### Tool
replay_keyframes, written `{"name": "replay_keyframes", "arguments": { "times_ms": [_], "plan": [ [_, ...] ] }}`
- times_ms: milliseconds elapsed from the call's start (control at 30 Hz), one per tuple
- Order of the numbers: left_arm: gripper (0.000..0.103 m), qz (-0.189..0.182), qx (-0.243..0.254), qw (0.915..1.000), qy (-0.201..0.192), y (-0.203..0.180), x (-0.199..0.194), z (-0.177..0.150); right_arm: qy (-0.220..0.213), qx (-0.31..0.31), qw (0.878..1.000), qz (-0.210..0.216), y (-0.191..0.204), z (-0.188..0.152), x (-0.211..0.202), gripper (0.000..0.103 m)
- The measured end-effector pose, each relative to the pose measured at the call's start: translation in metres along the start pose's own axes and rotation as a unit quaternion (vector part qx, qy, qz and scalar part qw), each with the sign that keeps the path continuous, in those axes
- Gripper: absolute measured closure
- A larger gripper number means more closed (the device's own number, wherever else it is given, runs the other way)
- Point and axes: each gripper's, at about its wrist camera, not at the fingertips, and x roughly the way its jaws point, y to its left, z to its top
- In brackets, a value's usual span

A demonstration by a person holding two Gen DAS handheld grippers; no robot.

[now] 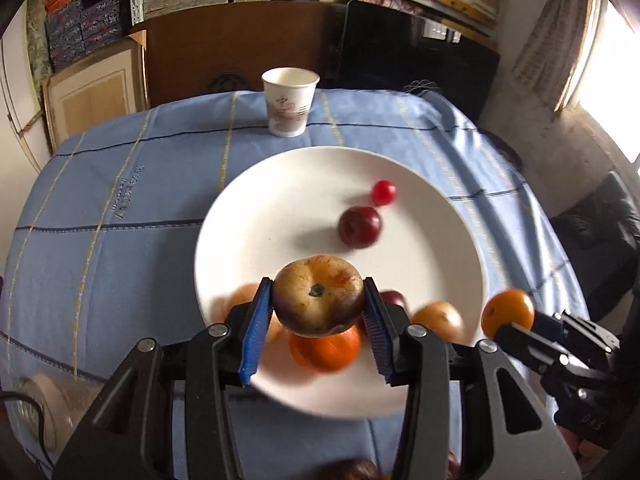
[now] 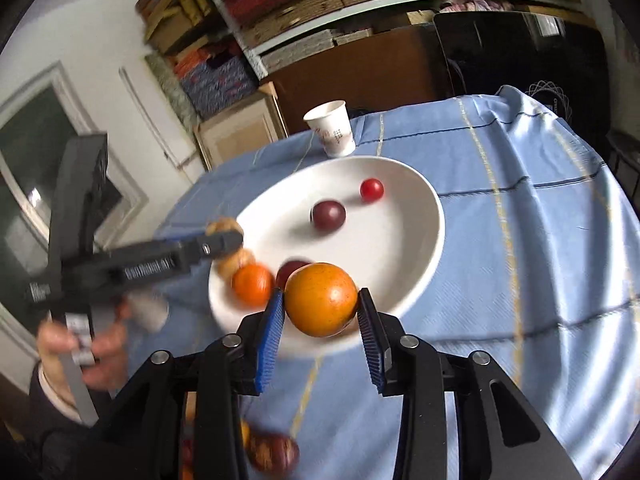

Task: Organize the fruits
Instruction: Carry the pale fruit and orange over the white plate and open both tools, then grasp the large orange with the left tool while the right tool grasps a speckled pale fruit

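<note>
A white plate (image 1: 304, 184) lies on the blue cloth, also in the right wrist view (image 2: 416, 240). On it lie a small red tomato (image 1: 383, 193), a dark plum (image 1: 359, 227), an orange fruit (image 1: 325, 350) and other blurred fruits near its front rim. My left gripper (image 1: 318, 312) is shut on a brown, bruised fruit (image 1: 318, 295) above the plate's near edge. My right gripper (image 2: 321, 316) is shut on an orange fruit (image 2: 321, 299) above the plate's near rim; it shows at the right in the left wrist view (image 1: 507, 313).
A white paper cup (image 1: 289, 101) stands behind the plate. Blue checked tablecloth (image 1: 100, 208) covers the table. Several fruits (image 2: 272, 452) lie blurred near the front edge. Shelves, boxes and a dark panel stand behind the table.
</note>
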Motion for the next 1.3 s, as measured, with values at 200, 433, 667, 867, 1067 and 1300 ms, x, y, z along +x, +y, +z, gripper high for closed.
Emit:
{"name": "replay_keyframes", "arguments": {
  "times_ms": [200, 433, 667, 867, 1067, 1300],
  "plan": [
    [0.059, 0.019, 0.011, 0.9998, 0.002, -0.003, 0.018, 0.006, -0.003, -0.008, 1.0, -0.002, -0.001, 0.01, 0.03, 0.064],
    [0.013, 0.044, 0.023, 0.9969, -0.061, -0.007, -0.018, -0.006, -0.036, -0.015, 0.999, 0.029, 0.018, 0.005, -0.009, 0.015],
    [0.005, 0.047, 0.024, 0.9937, -0.099, -0.004, -0.091, -0.067, -0.056, -0.096, 0.993, 0.039, 0.053, -0.035, -0.074, 0.007],
    [0.005, 0.044, 0.052, 0.9927, -0.1, -0.002, -0.123, -0.143, -0.022, -0.225, 0.973, 0.039, 0.076, -0.096, -0.105, 0.007],
    [0.005, -0.001, 0.095, 0.9892, -0.111, -0.008, -0.14, -0.199, 0.034, -0.255, 0.962, 0.087, 0.075, -0.13, -0.107, 0.021],
    [0.005, -0.021, 0.159, 0.983, -0.089, -0.033, -0.133, -0.225, 0.085, -0.294, 0.949, 0.077, 0.088, -0.159, -0.09, 0.044]
  ]
}}
